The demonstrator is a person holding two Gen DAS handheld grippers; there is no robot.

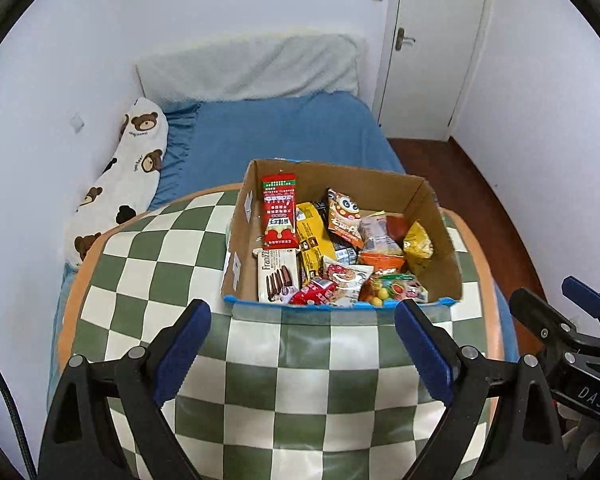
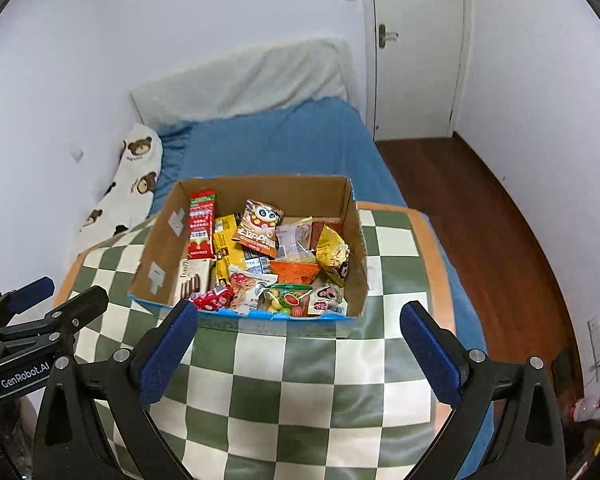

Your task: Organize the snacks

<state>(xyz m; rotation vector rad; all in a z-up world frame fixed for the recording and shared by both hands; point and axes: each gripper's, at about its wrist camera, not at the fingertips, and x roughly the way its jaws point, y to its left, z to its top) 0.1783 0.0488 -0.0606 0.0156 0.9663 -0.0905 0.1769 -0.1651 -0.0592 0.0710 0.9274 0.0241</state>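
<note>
An open cardboard box (image 1: 440, 216) (image 2: 156, 248) full of several snack packets stands on a green and white checked mat (image 1: 300, 380) (image 2: 300, 380). Among the packets are a tall red packet (image 1: 279, 212) (image 2: 201, 224), a Franzzi biscuit box (image 1: 278, 276) and a yellow bag (image 1: 418, 242) (image 2: 331, 250). My left gripper (image 1: 302, 354) hovers open above the mat, short of the box's near wall, with nothing between its blue pads. My right gripper (image 2: 300, 356) hangs open beside it, likewise bare. Each gripper shows at the edge of the other's view.
The mat lies on a bed with a blue sheet (image 1: 292, 132) (image 2: 284, 144). A bear-print pillow (image 1: 128, 176) (image 2: 128, 184) rests along the left wall. A white door (image 1: 432, 40) (image 2: 416, 48) and brown wooden floor (image 2: 480, 232) lie to the right.
</note>
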